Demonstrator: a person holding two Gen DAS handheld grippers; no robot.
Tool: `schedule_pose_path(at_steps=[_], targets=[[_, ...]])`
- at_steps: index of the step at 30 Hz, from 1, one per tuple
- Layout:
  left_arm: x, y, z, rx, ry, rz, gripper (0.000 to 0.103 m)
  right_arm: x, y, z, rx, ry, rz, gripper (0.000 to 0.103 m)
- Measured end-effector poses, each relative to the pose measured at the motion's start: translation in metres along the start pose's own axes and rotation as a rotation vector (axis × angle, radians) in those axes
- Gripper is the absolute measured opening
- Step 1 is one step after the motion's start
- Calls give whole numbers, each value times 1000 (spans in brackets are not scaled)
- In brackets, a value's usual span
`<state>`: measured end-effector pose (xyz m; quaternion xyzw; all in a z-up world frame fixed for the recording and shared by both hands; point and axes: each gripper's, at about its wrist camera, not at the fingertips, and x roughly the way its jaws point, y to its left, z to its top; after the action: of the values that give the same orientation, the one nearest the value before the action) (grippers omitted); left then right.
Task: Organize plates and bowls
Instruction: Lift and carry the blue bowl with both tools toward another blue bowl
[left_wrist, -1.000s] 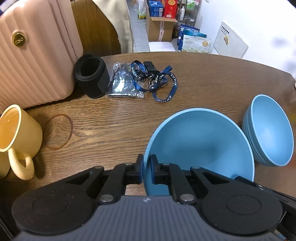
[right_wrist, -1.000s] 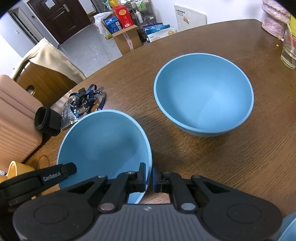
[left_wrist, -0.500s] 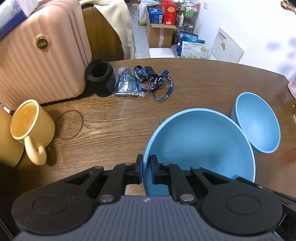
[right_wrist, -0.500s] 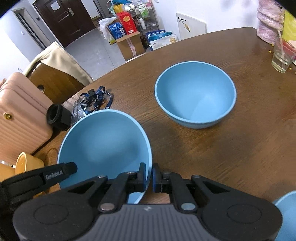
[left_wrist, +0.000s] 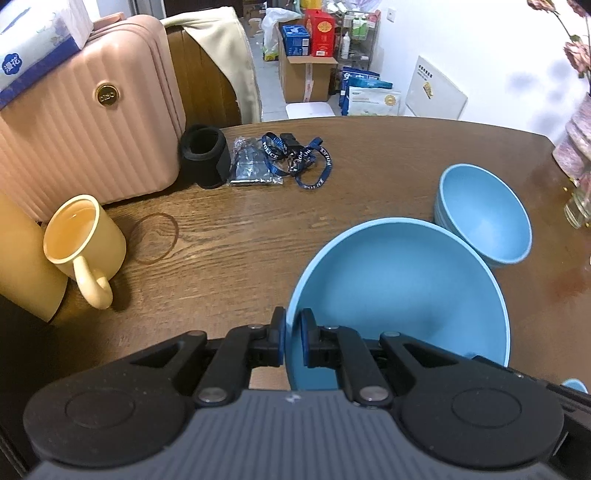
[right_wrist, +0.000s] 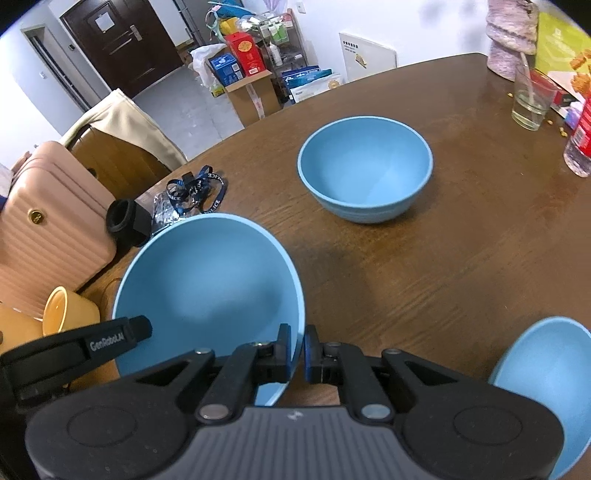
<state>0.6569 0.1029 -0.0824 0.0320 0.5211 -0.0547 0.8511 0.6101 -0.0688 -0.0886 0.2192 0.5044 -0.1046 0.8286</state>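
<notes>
Pinching opposite rims, left tool (left_wrist: 292, 341) and right tool (right_wrist: 296, 350) hold one blue bowl (right_wrist: 207, 291).

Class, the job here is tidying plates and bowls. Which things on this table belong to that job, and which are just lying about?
Job: held bowl, pinched at its rim by the left gripper and right gripper; bowl stack; third bowl.

Lying about: mug, lanyard, black sleeve, suitcase, glass.

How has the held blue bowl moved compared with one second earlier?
Yes. The held bowl, gripped by both grippers, has risen and pulled back from the resting bowl.
</notes>
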Motion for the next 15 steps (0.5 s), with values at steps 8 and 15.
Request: schedule_pose_path(at_steps=[8, 15], targets=[[-17, -2, -18, 20, -9, -21, 9, -21, -6, -21, 3, -17, -11, 6], [-31, -7, -36, 31, -17, -26, 9, -36, -13, -38, 4, -21, -16, 7]])
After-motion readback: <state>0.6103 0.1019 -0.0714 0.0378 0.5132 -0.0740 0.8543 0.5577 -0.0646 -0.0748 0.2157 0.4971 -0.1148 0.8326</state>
